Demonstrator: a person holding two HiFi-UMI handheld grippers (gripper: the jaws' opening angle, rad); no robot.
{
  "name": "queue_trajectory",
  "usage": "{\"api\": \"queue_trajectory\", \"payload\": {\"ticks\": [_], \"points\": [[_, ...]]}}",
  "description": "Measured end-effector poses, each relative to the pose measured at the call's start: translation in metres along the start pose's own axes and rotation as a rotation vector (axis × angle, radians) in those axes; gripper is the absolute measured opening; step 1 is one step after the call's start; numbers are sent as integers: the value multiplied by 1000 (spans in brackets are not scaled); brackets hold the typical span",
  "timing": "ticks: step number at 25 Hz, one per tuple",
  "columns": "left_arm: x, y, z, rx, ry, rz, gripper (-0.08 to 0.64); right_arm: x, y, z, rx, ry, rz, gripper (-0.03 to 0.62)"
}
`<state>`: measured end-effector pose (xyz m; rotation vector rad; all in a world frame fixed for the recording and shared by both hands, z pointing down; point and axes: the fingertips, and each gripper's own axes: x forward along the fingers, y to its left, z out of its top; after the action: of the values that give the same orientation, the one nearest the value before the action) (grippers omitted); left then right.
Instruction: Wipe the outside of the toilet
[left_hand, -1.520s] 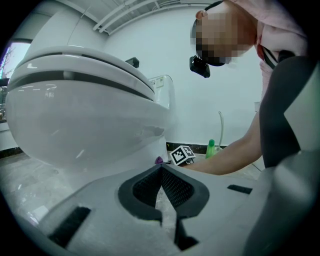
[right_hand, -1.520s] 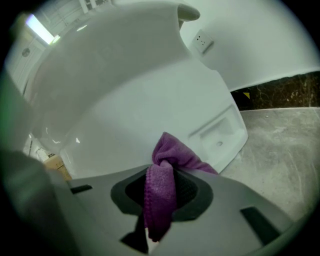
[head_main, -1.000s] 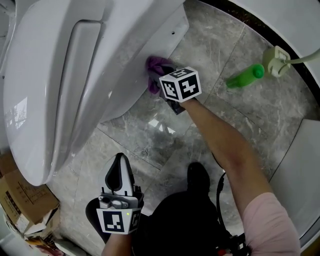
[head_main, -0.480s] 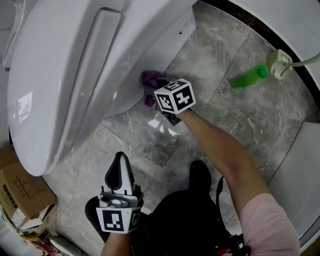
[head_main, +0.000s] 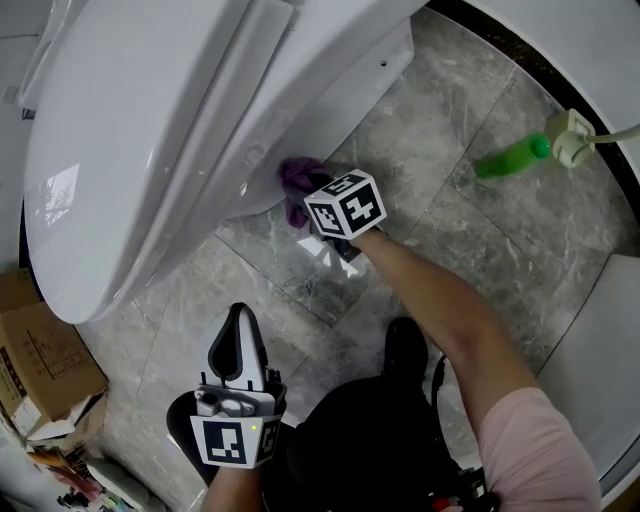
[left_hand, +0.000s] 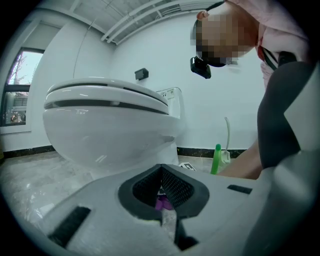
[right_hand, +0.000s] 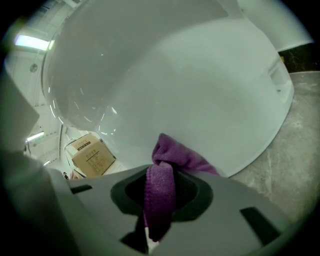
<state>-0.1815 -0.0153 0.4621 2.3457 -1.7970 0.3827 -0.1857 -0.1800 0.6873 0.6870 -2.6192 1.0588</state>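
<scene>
The white toilet (head_main: 170, 130) fills the upper left of the head view, lid down. My right gripper (head_main: 305, 195) is shut on a purple cloth (head_main: 295, 185) and presses it against the lower side of the bowl (right_hand: 200, 90); the purple cloth (right_hand: 165, 175) bunches between the jaws and touches the porcelain. My left gripper (head_main: 238, 335) hangs low near the person's body, jaws closed with nothing between them, pointing toward the toilet (left_hand: 110, 130) from a distance.
A green spray bottle (head_main: 515, 157) lies on the grey marble floor (head_main: 450, 120) beside a white fitting and hose (head_main: 575, 138). Cardboard boxes (head_main: 40, 355) sit at the lower left. The person's dark shoe (head_main: 405, 350) stands on the floor behind the right arm.
The right gripper and cloth have slid along the bowl's lower side toward its front. The left gripper has stayed put.
</scene>
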Motion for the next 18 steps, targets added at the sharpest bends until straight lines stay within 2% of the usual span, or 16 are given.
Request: {"api": "queue_trajectory", "payload": {"ticks": [10, 14, 18], "points": [[-30, 29, -1, -4, -11, 88, 8, 41, 58, -38, -28, 113, 112, 75], [-45, 43, -1, -20, -31, 138, 8, 63, 113, -61, -63, 214, 269, 75], [-51, 46, -3, -16, -29, 126, 8, 54, 162, -70, -148, 251, 419, 78]]}}
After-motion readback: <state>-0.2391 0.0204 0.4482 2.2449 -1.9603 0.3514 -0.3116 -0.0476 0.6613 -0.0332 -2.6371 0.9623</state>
